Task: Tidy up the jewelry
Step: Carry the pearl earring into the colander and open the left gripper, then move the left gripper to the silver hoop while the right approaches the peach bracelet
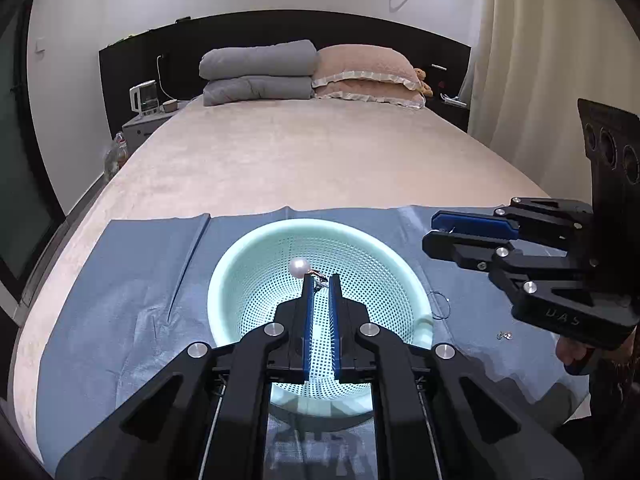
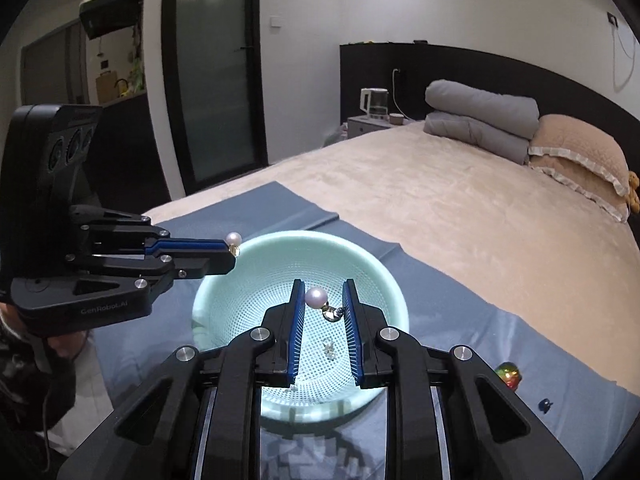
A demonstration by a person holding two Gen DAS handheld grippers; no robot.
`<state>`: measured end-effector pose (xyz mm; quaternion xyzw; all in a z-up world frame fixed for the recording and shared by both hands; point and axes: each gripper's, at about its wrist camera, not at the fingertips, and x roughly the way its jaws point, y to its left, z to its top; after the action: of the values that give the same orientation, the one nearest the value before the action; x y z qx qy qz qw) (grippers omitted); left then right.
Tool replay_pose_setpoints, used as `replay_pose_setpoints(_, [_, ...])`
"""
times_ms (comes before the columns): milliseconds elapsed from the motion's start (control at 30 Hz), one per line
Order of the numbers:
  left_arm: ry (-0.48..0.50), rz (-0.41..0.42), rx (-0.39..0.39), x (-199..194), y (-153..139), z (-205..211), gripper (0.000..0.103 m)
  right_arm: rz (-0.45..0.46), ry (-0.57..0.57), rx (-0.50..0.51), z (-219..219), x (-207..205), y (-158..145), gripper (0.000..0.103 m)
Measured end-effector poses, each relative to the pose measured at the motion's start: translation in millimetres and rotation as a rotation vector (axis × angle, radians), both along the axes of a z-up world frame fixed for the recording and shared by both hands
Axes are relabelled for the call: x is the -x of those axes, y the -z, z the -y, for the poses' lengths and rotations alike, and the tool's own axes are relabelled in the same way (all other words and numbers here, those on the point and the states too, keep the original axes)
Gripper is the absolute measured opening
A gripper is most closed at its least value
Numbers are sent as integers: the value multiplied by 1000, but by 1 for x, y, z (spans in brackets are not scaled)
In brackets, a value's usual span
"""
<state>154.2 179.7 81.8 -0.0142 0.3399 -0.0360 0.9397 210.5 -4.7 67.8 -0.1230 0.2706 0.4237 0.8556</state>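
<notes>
Two pearl earrings up in the air over a mint green mesh basket (image 1: 256, 256), one per gripper. Left gripper (image 1: 321, 278) nearly pressed together, pinching the metal hook of a pearl earring (image 1: 299, 268) right at the fingertips, pearl sticking out toward 11 o'clock of the tips. Same piece seen from the right wrist view at the end of the blue fingers, over the basket rim at 10 o'clock. Right gripper (image 2: 323, 285) a bit wider apart, clamped across a second pearl earring (image 2: 316, 297), pearl against the left pad, hook end against the right one. Down in the basket bottom, a small clear sparkly piece (image 2: 329, 349). Basket sitting on a blue-grey cloth (image 1: 120, 280) spread over a beige bed (image 1: 320, 152). On the cloth at 3 o'clock of the basket, a thin dark wire loop (image 1: 440, 306), and further toward 4 o'clock a tiny silver stud-like piece (image 1: 504, 335). Small iridescent bauble (image 2: 508, 374) near the cloth edge in the right view.
</notes>
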Motion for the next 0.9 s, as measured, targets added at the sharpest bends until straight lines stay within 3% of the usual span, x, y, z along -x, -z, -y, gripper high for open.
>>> replay_pose_setpoints(267, [-6,-92,18,-20,45,-9,7,-161,89,72,-18,-29,66,18])
replay_pose_setpoints(533, [1,-127,12,-22,57,-9,9,-145,120,95,-14,-26,68,24])
replay_pose_setpoints(633, [-4,-124,6,-18,54,-10,29,-148,127,89,-11,-23,66,36])
replay_pose_setpoints(733, [0,-108,-5,-9,47,-6,58,-138,144,90,-5,-19,61,47])
replay_pose_setpoints(800, [10,-90,-5,-2,40,0,72,-127,160,72,6,-16,53,63])
replay_pose_setpoints(900, [43,-89,-12,2,31,17,81,-130,198,36,30,-14,40,82])
